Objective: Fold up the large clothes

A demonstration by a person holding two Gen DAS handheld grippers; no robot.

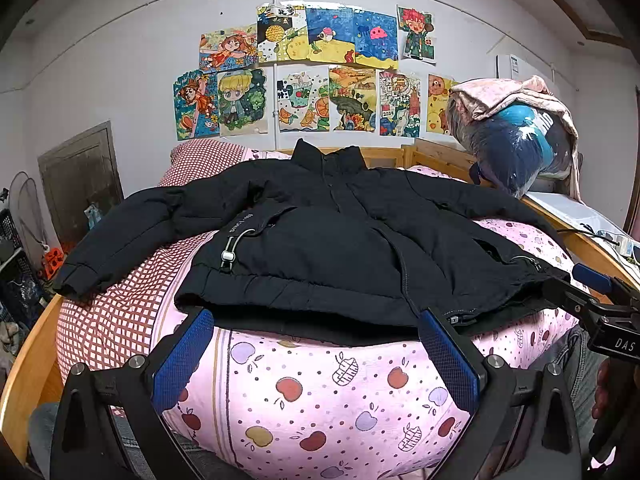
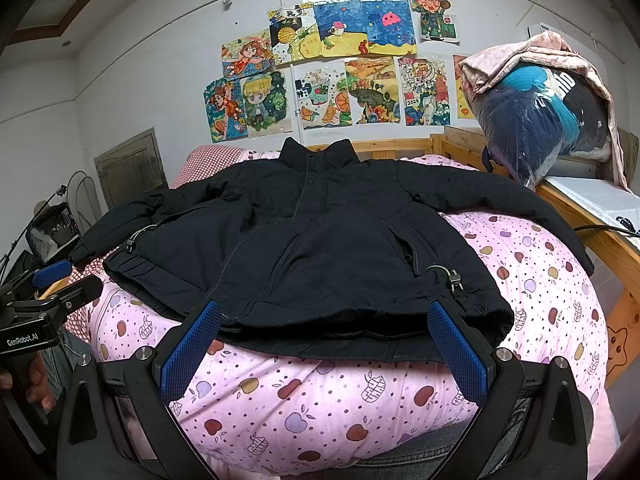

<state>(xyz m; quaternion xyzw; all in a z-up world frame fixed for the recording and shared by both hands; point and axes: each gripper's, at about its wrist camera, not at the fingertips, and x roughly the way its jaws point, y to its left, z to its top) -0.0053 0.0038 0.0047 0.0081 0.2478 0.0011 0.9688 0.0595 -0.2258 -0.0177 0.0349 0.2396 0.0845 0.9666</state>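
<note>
A wooden-framed bed point(image 1: 24, 360) fills both views, covered by a pink quilt point(image 1: 320, 392) printed with apples and dots, with a red-and-white checked cover point(image 1: 120, 304) lying along its left side. Spread flat across the quilt is the black padded jacket point(image 1: 320, 240), front side up, collar toward the headboard and hem nearest the cameras; its sleeves stretch outward to either side, the left-view sleeve draping over the checked cover. On the wall behind hang colourful drawings point(image 1: 320, 68) in two rows. At the right, on a tabletop point(image 2: 592, 200) beside the bed, sits a bulging clear plastic bag point(image 2: 540, 128) of dark and blue fabric with a pale pink cloth point(image 2: 532, 56) thrown over it. The left tool point(image 1: 316, 344) hovers just at the jacket's hem with its blue-padded fingers point(image 1: 184, 356) spread wide apart, holding nothing. The right tool point(image 2: 324, 344) sits likewise at the hem, its blue pads point(image 2: 456, 352) also set wide and empty. Each tool shows at the edge of the other's view, gripped by a hand point(image 2: 36, 380). Two drawcord toggles point(image 1: 228, 256) lie near the jacket's hem, one on each side.
</note>
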